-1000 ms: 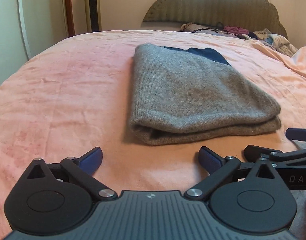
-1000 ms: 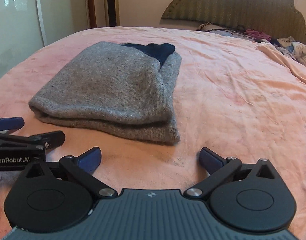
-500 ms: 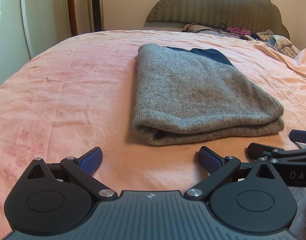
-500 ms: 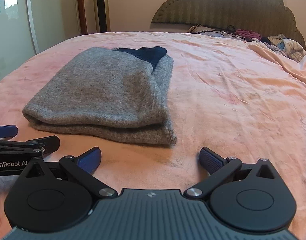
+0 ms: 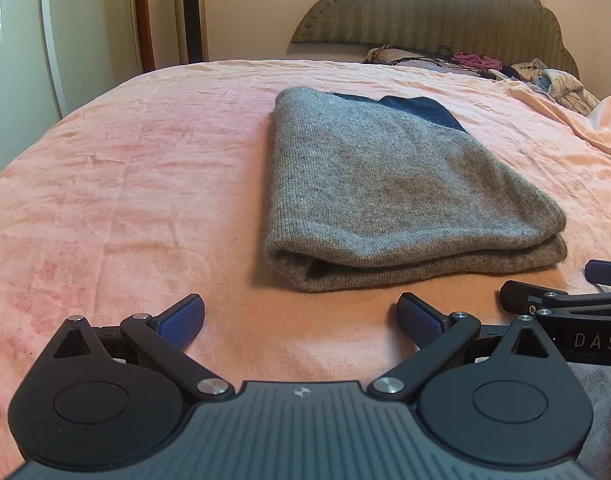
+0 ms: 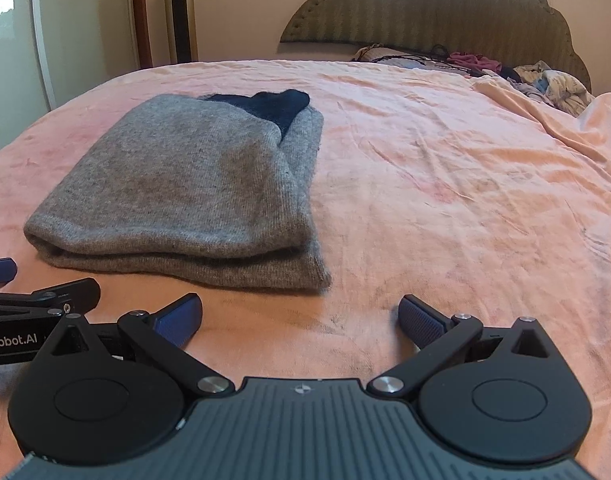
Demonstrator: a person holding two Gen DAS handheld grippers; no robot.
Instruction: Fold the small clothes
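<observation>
Seemingly clear bedspread (image 6: 445, 200) beside sweater (image 6: 193, 184)

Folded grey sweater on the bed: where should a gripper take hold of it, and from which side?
Probably the near edge of the grey sweater, where the stacked layers face both open grippers. The left gripper could come in low and straight ahead, one finger under the bottom layer, one on top. The rounded fold at its left gives less to pinch.

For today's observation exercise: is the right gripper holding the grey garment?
No. The right gripper is open over the pink bedspread, short of the folded grey garment.
</observation>
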